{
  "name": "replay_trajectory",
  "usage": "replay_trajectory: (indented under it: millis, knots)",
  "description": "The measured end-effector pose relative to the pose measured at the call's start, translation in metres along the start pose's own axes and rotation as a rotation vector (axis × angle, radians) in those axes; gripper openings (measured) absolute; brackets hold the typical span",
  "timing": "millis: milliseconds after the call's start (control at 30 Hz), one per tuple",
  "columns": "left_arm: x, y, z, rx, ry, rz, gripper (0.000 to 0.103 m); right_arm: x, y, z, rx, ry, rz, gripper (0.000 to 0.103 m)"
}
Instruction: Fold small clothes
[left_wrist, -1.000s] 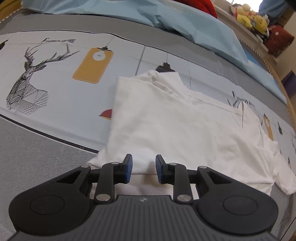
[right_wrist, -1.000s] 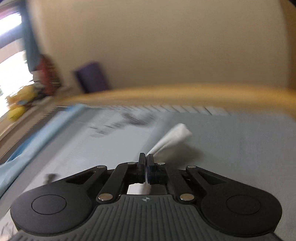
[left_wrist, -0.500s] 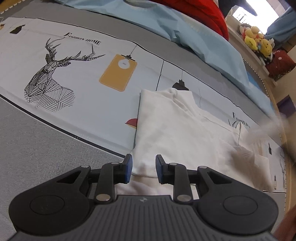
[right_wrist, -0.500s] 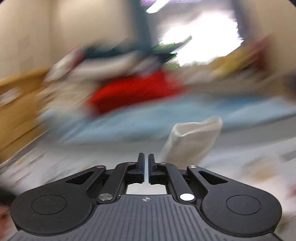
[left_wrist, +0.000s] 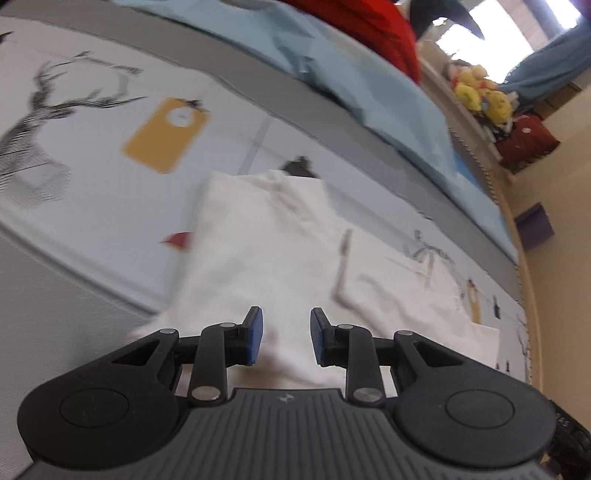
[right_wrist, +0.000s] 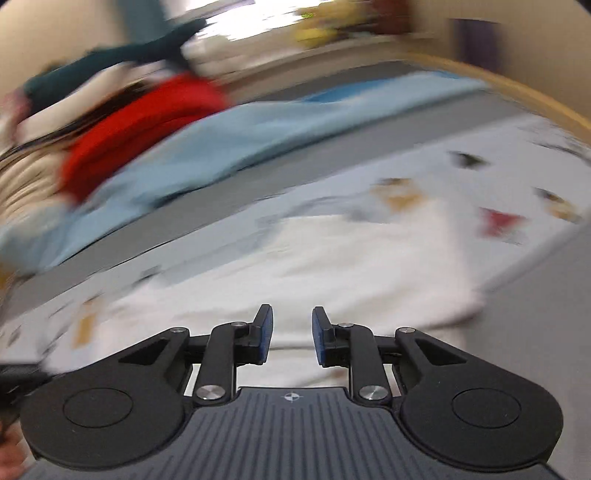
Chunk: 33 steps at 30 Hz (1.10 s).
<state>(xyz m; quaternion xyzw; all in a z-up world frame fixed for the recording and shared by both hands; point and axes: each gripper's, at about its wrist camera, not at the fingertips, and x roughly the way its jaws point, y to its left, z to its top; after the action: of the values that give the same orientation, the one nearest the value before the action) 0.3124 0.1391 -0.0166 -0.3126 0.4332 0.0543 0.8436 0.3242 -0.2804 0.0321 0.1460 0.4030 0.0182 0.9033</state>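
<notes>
A small white shirt (left_wrist: 280, 254) lies partly folded on the printed bed sheet (left_wrist: 92, 155). It also shows, blurred, in the right wrist view (right_wrist: 351, 266). My left gripper (left_wrist: 286, 339) is open and empty, hovering over the shirt's near edge. My right gripper (right_wrist: 291, 332) is open and empty, just above the shirt's near edge. The right wrist view is motion-blurred.
A light blue blanket (left_wrist: 351, 66) and a red cloth (left_wrist: 373, 29) lie along the far side of the bed. Plush toys (left_wrist: 480, 99) sit on a shelf beyond. The bed's wooden rim (left_wrist: 532, 314) runs down the right.
My right gripper swung around over the shirt, opened and let go of the white sleeve, which now lies folded onto the shirt. My left gripper stayed open and shifted slightly.
</notes>
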Motion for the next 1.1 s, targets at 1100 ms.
replay_trajectory:
  millis: [1100]
  knots:
    - [-0.036, -0.008, -0.012, 0.071, -0.176, 0.467, 0.038, 0.023, -0.057, 0.024, 0.199, -0.02, -0.084, 0.026]
